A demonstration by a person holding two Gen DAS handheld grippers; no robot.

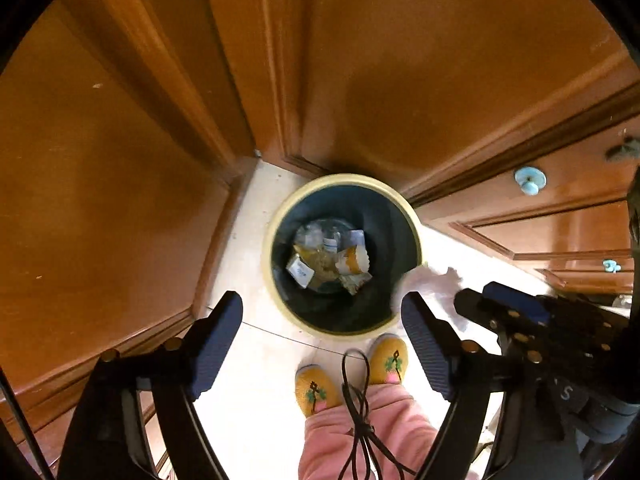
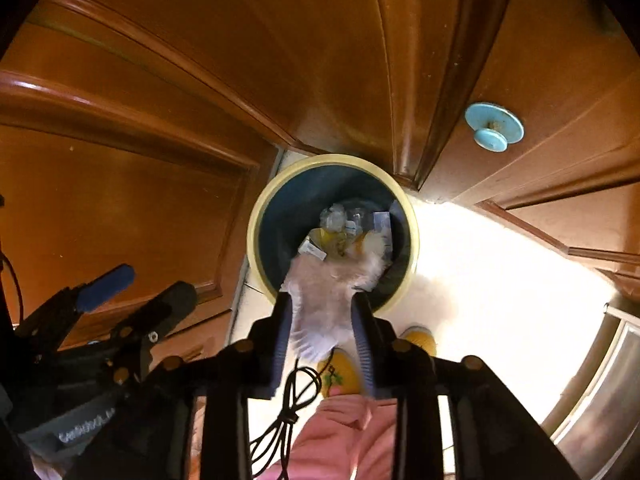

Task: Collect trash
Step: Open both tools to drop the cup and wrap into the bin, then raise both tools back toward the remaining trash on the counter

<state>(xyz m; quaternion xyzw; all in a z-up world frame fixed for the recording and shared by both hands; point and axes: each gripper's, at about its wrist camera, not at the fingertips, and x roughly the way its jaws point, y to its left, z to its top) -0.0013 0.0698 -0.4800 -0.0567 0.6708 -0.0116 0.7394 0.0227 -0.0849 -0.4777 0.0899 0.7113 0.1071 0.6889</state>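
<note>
Hanging over the waste bin (image 2: 256, 236) in the corner of the wooden cabinets, both pairs of tongs point steeply down at the floor. The right tongs (image 2: 324, 320) stand narrow, with a crumpled white tissue (image 2: 332, 284) between their ribbed pads; the wad is blurred and bulges out past the tips toward twelve o'clock. Whether the pads press on it or have already let it slip I cannot tell, though it looks more loose than pinched.

The bin's cream rim and dark liner lie straight ahead of those tips at twelve o'clock, and in the right wrist view the tissue's far end already overlaps the open mouth. Its long axis runs along the line of the fingers, from six to twelve, so a clean drop should carry it in. Down inside sit earlier scraps (image 1: 328, 256): wrappers, a small bottle, bits of packaging.

The left tongs (image 1: 322, 336) are spread wide and hold nothing. From their view the bin (image 1: 280, 300) sits at twelve o'clock between the fingers, while the tissue (image 1: 424, 284) shows at about three o'clock, just at the bin's right edge, beside the right tongs (image 1: 500, 304).

The right hand is plainly the nearer to the tissue, and the move turns on it. One risk, as I judge it: the wad sits close to the near rim, so it could catch there or fall to the floor by the person's yellow slippers (image 1: 388, 356).
</note>
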